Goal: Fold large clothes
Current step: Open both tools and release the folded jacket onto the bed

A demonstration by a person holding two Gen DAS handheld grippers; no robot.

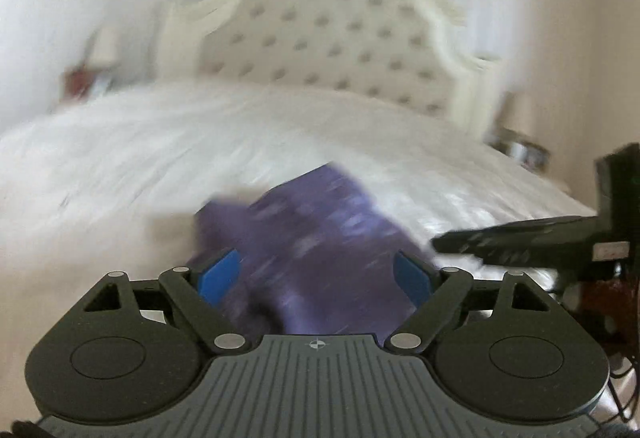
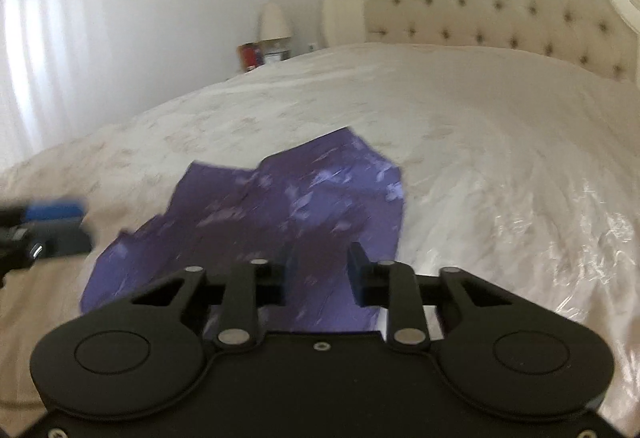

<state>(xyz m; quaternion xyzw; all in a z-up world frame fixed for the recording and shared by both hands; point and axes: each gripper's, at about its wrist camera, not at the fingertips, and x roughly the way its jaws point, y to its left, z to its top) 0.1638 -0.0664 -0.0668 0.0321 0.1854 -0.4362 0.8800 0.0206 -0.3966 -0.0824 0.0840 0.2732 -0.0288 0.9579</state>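
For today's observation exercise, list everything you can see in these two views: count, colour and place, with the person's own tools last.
garment: one, purple with pale marks, partly folded on the bed's near part.
bedcover: one, white, shiny, over the whole bed.
headboard: one, cream, tufted, at the bed's far end.
lamp: one, cream shade, beside the headboard.
red container: one, below the lamp; blurred.
left gripper: one, black with blue pads, jaws wide, above the garment.
right gripper: one, black, jaws narrower, nothing clearly pinched.
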